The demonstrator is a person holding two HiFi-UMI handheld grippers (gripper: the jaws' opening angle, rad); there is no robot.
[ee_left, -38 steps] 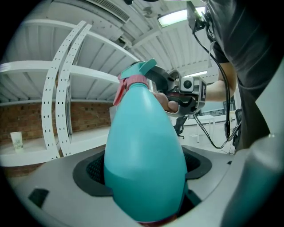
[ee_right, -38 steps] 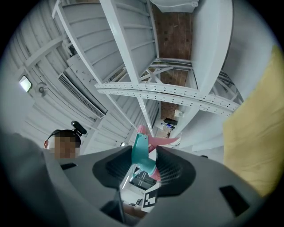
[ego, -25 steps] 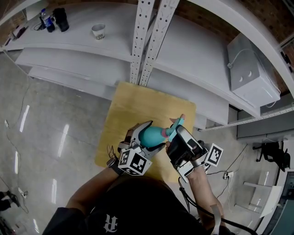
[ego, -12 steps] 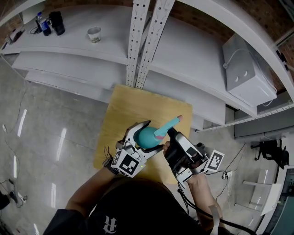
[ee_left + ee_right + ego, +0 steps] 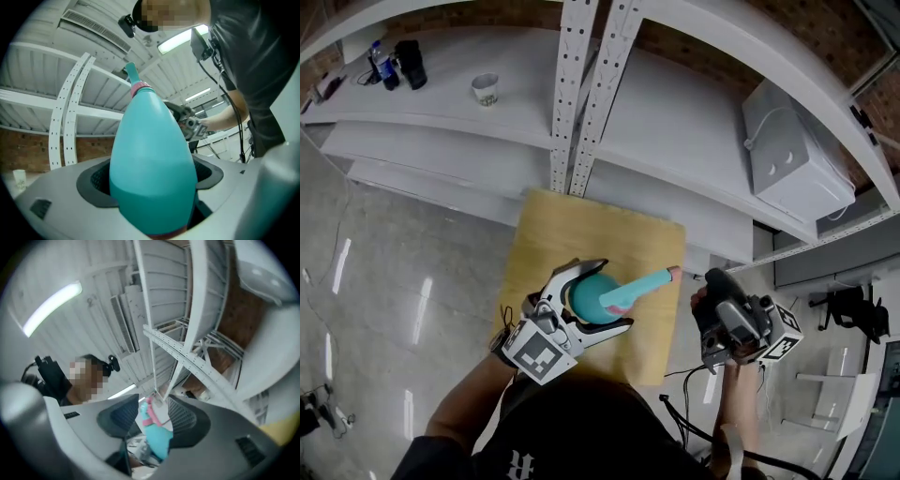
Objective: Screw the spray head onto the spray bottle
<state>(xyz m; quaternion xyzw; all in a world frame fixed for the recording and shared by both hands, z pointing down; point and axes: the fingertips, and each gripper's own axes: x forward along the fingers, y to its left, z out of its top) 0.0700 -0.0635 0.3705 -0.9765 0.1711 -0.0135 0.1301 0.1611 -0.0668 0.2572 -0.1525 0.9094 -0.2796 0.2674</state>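
Above the wood bench (image 5: 581, 225): teal spray bottle (image 5: 592, 298) lies roughly level, off the surface. The spray head (image 5: 642, 286) sits on its neck and points to the picture's right.

Left tongs (image 5: 617, 293) are clamped across the fat body, one jaw each side, with the forearm (image 5: 473, 398) coming in from bottom-left.

Right tongs (image 5: 711, 286) are clear of the bottle, just beyond the nozzle tip and past the bench's right edge over the floor (image 5: 394, 262). Jaws apart, nothing gripped.

Left gripper view only: pads (image 5: 96, 180) pressed into the bottle's sides, pink collar (image 5: 140, 87) under the nozzle, other gripper visible behind.

Right gripper view only: collar and nozzle framed in the gap between the spread jaws, touching neither. That view tilts up at the rack uprights (image 5: 187, 359).

Whether the threads are seated — can't tell.
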